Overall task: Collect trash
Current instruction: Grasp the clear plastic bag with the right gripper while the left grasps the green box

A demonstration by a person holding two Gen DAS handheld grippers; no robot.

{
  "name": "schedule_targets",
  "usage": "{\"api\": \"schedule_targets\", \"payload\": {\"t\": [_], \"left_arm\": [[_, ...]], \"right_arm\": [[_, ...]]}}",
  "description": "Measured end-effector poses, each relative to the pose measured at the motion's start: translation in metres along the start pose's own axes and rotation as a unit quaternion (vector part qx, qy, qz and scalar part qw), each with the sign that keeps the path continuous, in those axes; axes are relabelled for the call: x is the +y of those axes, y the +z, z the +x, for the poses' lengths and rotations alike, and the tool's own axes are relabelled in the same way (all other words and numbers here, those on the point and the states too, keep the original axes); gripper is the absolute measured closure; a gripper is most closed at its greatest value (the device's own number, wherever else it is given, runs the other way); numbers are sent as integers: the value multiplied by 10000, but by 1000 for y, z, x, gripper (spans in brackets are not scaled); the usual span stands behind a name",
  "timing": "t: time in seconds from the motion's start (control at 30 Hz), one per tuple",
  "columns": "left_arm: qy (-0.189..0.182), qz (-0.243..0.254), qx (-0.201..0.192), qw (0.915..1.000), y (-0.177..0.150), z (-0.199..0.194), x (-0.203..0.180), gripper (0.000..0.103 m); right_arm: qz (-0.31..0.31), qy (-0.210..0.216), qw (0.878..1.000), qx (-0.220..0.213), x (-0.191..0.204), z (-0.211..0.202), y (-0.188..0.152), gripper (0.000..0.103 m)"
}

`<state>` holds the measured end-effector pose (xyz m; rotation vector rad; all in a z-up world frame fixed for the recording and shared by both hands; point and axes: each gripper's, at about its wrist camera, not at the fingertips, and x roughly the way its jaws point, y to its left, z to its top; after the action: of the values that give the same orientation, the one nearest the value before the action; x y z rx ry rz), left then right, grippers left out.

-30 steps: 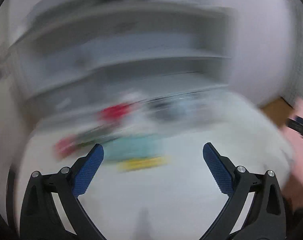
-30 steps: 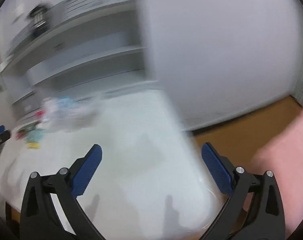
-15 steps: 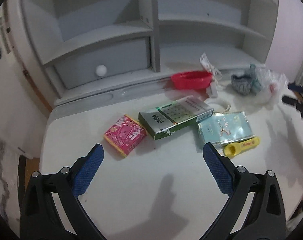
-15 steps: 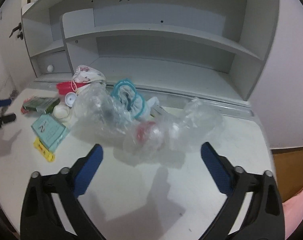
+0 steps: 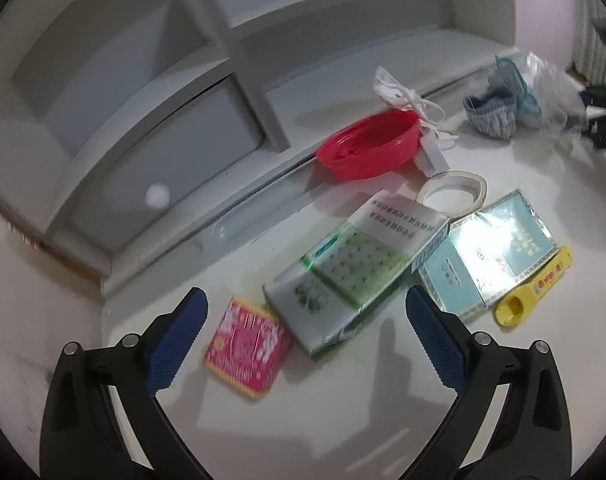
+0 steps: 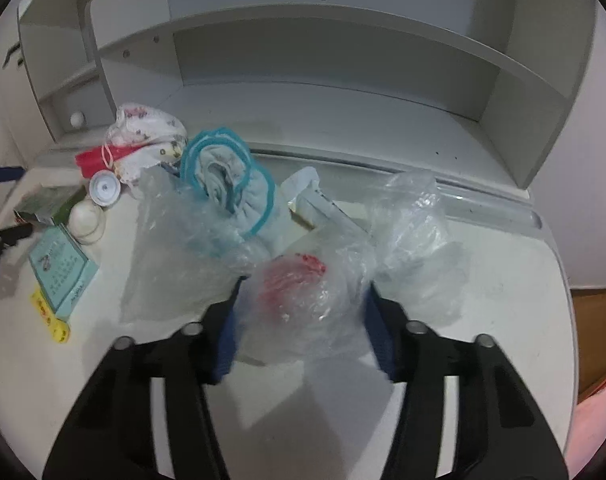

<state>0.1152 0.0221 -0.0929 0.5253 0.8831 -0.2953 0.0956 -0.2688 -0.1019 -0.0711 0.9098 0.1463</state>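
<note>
My right gripper (image 6: pixel 303 316) has its jaws partly closed around a crumpled clear plastic bag (image 6: pixel 303 300) with something red inside, on the white desk (image 6: pixel 503 300). The pads touch or nearly touch the bag's sides. My left gripper (image 5: pixel 303 328) is open and empty above a pink packet (image 5: pixel 247 344) and a green-and-white carton (image 5: pixel 355 268). A light blue box (image 5: pixel 487 256) and a yellow tool (image 5: pixel 535 288) lie to their right.
A red bowl (image 5: pixel 371 144), a tape roll (image 5: pixel 455 192) and a white cable (image 5: pixel 403 96) lie near the shelf unit (image 5: pixel 243 60). A blue-trimmed cloth (image 6: pixel 231 176), a patterned mask (image 6: pixel 147 136) and more clear plastic (image 6: pixel 419 240) lie around the bag.
My right gripper moved forward onto the plastic bag and its jaws narrowed around it. My left gripper moved closer to the pink packet and carton, still open.
</note>
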Motion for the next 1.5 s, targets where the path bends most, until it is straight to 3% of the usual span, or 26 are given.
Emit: {"api": "schedule_targets", "payload": {"t": [0.27,0.3,0.37,0.5,0.63,0.8,0.83,0.87,0.9,0.93,1.23,1.5], "left_arm": [[17,251,74,9997,19,17,-5,9],[-66,223,81,9997,21,18,-5,13],[-305,159,205,9992,24,25,-4,31],[-342,166,204,9991,30,32,-2,28],[-461,121,290,9984,38,42,6,15],[-1047,-164,486,9932,43,59,26,11],[-1337,-428,520,9887,42,63,32,16],[-1422,-565,466,9871,42,63,36,28],[-1315,-551,361,9891,42,61,36,41],[-1296,-587,365,9892,39,58,39,43],[-1056,-923,48,9901,27,34,39,46],[-613,-1549,-808,9827,8,-47,46,46]], "right_arm": [[266,6,9993,-246,-21,-39,-22,63],[302,-5,9992,-258,-22,-41,-26,63],[395,-4,9988,-281,-25,-48,-31,63],[558,98,9980,-275,-28,-56,-44,62],[615,139,9976,-270,-29,-61,-50,62],[716,98,9970,-282,-34,-65,-57,62],[742,94,9968,-283,-35,-65,-58,62],[765,94,9966,-284,-36,-65,-59,62],[786,97,9964,-288,-36,-65,-60,62],[799,102,9963,-289,-36,-65,-61,62],[851,156,9955,-381,-39,-73,-63,62],[973,480,9936,-319,-40,-72,-73,62]]}}
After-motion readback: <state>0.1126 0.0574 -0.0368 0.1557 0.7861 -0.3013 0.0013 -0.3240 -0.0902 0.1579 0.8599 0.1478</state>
